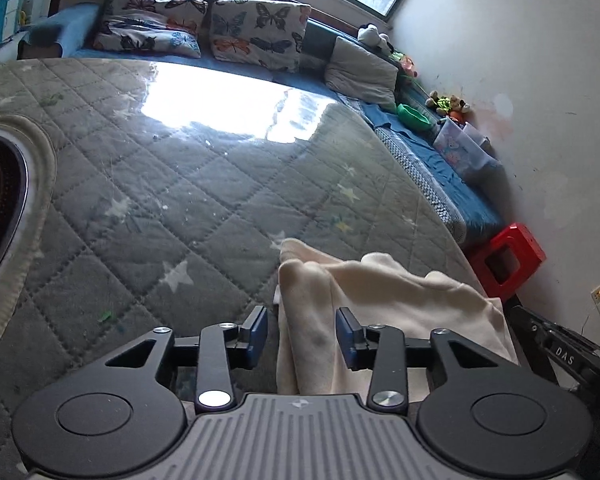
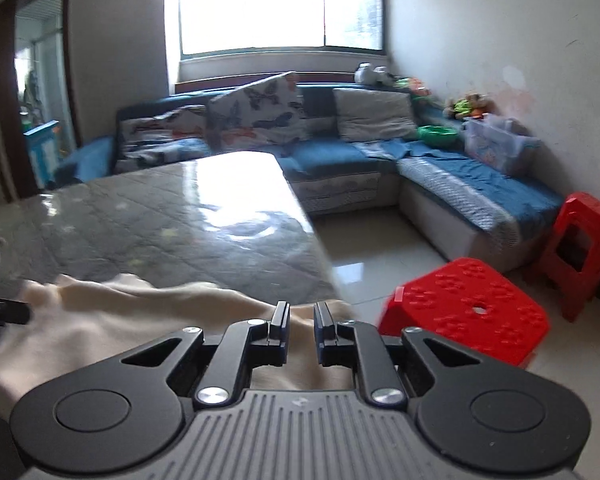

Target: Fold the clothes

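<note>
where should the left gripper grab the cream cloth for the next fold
Probably the far corner of the cream cloth, where it comes to a loose, slightly raised point on the table. The left gripper is open astride the near fold; reach straight forward along the cloth's left edge.

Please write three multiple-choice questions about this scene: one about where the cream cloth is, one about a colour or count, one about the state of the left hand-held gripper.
1. Where does the cream cloth lie?
A. on the sofa
B. on the near corner of the quilted table
C. on the floor

2. What colour are the stools?
A. red
B. green
C. white

3. How does the left hand-held gripper stand?
A. shut on a pillow
B. out of view
C. open, with cloth between its pads

Answers: 1 B, the cloth rests on the quilted top near the grippers. 2 A, both plastic stools beside the table are red. 3 C, gaps show between each blue pad and the cloth.
</note>
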The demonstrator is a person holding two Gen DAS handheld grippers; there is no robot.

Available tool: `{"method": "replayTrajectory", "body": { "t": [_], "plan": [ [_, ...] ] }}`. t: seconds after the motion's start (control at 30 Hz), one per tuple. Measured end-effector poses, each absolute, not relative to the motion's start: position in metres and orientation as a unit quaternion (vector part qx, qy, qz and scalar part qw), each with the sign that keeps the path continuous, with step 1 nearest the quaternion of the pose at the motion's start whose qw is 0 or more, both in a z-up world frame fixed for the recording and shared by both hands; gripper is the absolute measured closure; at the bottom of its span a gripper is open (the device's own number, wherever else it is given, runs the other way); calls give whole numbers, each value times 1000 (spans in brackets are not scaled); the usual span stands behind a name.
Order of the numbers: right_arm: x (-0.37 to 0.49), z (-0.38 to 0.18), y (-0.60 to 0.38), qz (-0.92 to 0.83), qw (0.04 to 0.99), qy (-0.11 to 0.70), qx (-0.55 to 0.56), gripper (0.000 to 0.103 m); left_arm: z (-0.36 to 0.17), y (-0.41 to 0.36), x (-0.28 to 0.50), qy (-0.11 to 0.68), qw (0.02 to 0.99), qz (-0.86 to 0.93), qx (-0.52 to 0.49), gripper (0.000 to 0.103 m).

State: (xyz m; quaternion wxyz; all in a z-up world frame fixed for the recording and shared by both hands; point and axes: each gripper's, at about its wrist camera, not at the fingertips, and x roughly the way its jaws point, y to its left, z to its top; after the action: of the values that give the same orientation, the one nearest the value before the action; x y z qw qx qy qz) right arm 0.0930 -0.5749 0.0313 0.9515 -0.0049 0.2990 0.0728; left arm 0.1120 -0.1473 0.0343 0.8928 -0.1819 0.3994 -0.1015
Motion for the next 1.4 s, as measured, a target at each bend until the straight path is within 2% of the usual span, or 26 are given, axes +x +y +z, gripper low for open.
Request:
{"method": "replayTrajectory", "body": {
  "t": [0.1,0.13,0.2,0.57,0.7,1.0,1.4],
  "plan": [
    [98,30,-566,103,947,304,7,85,39,-154,115,393,899,-102,-165,61],
    [99,29,-564,110,946,306,11,79,41,-157,117,390,901,-102,-158,61],
    [103,26,-553,126,942,310,15,75,42,-162,121,387,905,-101,-145,60],
    [130,12,-528,136,936,324,4,74,26,-176,153,398,907,-84,-114,60],
    [133,7,-526,132,936,326,-5,71,24,-180,154,394,910,-83,-97,57],
    [103,27,-530,142,940,310,-12,46,39,-180,130,377,918,-87,-87,48],
    [32,21,-519,152,935,318,-48,34,37,-187,68,356,928,-106,-24,37]
  ]
}}
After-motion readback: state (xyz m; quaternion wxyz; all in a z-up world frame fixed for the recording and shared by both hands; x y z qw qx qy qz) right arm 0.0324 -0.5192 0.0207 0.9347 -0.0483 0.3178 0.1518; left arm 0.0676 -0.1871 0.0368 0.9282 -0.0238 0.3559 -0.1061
